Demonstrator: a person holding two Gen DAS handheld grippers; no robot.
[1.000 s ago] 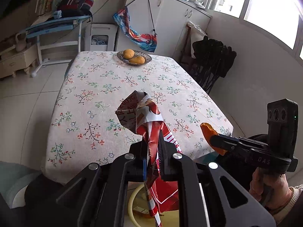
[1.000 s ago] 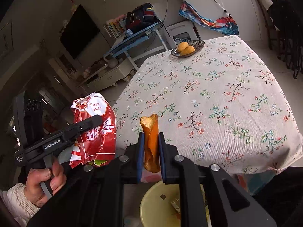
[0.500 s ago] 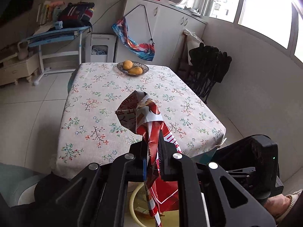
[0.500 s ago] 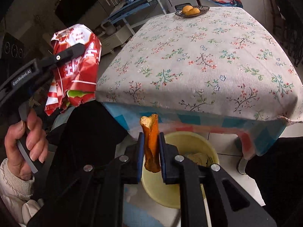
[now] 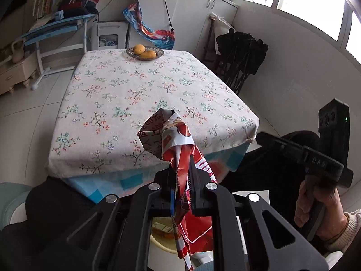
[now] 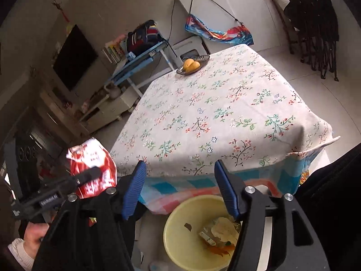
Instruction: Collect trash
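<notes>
Left wrist view: the table (image 5: 126, 103) fills the middle, under a flowered cloth with a blue and pink checked cloth hanging below its near edge.
Table top: bare cloth except for a fruit bowl (image 5: 144, 53) with yellow fruit at the far end of the table.
Room beyond the table: white cupboards (image 5: 194, 18) behind the far end, a bright printed bag (image 5: 150, 30) hanging on them, a blue desk (image 5: 56, 26) off the far left corner, black folded chairs (image 5: 241, 56) along the right side by the wall.
Floor around the table: pale tiles, open along the table's left side.
Near edge: the table's near right corner hangs just beyond the right gripper (image 6: 179, 186); the yellow bucket (image 6: 178, 237) stands on the floor below the near edge.
Left gripper (image 5: 181, 180): jaws pressed together, pinching a crumpled red snack bag (image 5: 180, 149) that stands up in front of the near edge, above the bucket.
Right gripper: jaws opening, blue pads (image 6: 133, 188) spread, nothing between them, above the bucket.
Bucket contents: scraps and paper, with what looks like an orange peel (image 6: 220, 250) low down, though the gripper partly hides it.
Hands: a right hand (image 5: 315, 212) grips its handle off the table's near right corner.
</notes>
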